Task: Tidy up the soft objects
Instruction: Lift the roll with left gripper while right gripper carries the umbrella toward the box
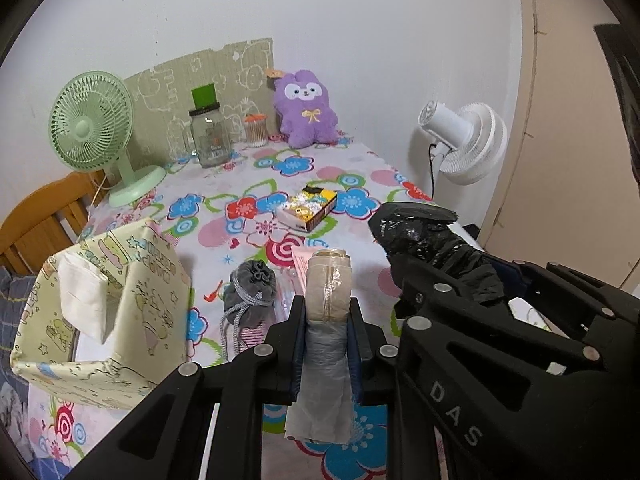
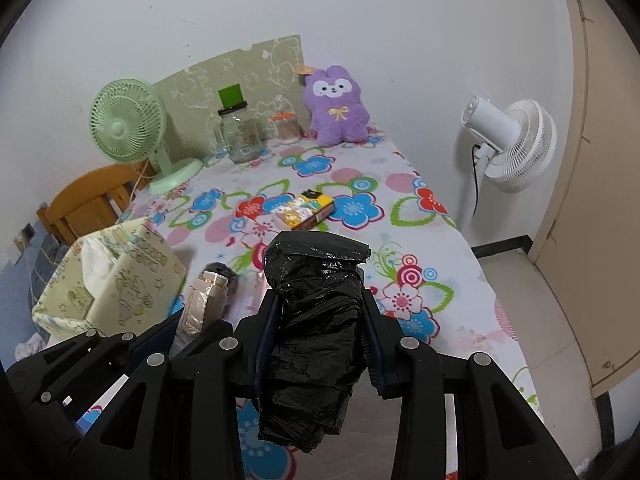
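My left gripper (image 1: 326, 320) is shut on a beige and grey roll of thin plastic bags (image 1: 328, 292), held above the flowered table. To its right my right gripper (image 2: 318, 308) is shut on a crumpled black plastic bag bundle (image 2: 312, 320); that bundle (image 1: 424, 236) also shows in the left wrist view. A pale yellow fabric box (image 1: 120, 308) with cartoon prints stands at the left, a white tissue pack (image 1: 82, 300) inside it. A grey drawstring pouch (image 1: 250, 292) lies on the cloth just past the roll. A purple plush toy (image 1: 306, 110) sits against the wall.
A green desk fan (image 1: 94, 132), a glass jar (image 1: 208, 136) and a cotton swab tub (image 1: 255, 130) stand at the back. A yellow and black box (image 1: 308, 210) lies mid table. A white floor fan (image 1: 464, 140) stands right of the table, a wooden chair (image 1: 44, 224) left.
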The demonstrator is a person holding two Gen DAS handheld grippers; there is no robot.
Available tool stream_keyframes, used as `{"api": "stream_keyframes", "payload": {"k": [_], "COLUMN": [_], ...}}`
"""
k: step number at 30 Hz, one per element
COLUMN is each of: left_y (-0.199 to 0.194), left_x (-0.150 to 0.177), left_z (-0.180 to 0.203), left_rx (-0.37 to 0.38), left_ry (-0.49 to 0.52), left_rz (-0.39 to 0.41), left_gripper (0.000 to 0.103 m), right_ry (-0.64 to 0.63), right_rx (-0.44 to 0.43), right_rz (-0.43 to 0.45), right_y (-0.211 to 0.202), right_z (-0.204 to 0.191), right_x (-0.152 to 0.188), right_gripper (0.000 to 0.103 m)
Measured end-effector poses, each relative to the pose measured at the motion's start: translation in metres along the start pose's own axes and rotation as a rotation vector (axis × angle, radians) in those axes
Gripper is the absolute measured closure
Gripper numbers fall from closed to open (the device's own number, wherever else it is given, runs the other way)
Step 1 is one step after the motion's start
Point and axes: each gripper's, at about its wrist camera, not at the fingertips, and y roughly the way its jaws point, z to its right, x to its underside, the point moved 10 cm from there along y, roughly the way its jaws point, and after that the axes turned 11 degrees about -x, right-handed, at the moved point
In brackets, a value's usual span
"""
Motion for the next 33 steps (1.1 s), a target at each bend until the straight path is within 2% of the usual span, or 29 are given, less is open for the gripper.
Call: {"api": "stream_keyframes", "payload": {"k": [17,33], "left_y": [-0.027,-0.032], "left_x": [-0.026,-0.036], "left_z": [-0.041,-0.091], "left_rx": [-0.019,-0.044], "left_ry": [-0.008,-0.042], "left_rz": [0.053,0.064], "left_gripper": [0.086,0.086], "right_ry": [-0.042,-0.085], "right_rx": [-0.011,-0.018], "right_rz": [0.045,0.048], "right_y": [-0.02,-0.01], "right_z": [-0.047,-0.096], "right_x": [-0.03,-0.052], "right_gripper": [0.061,0.061]}}
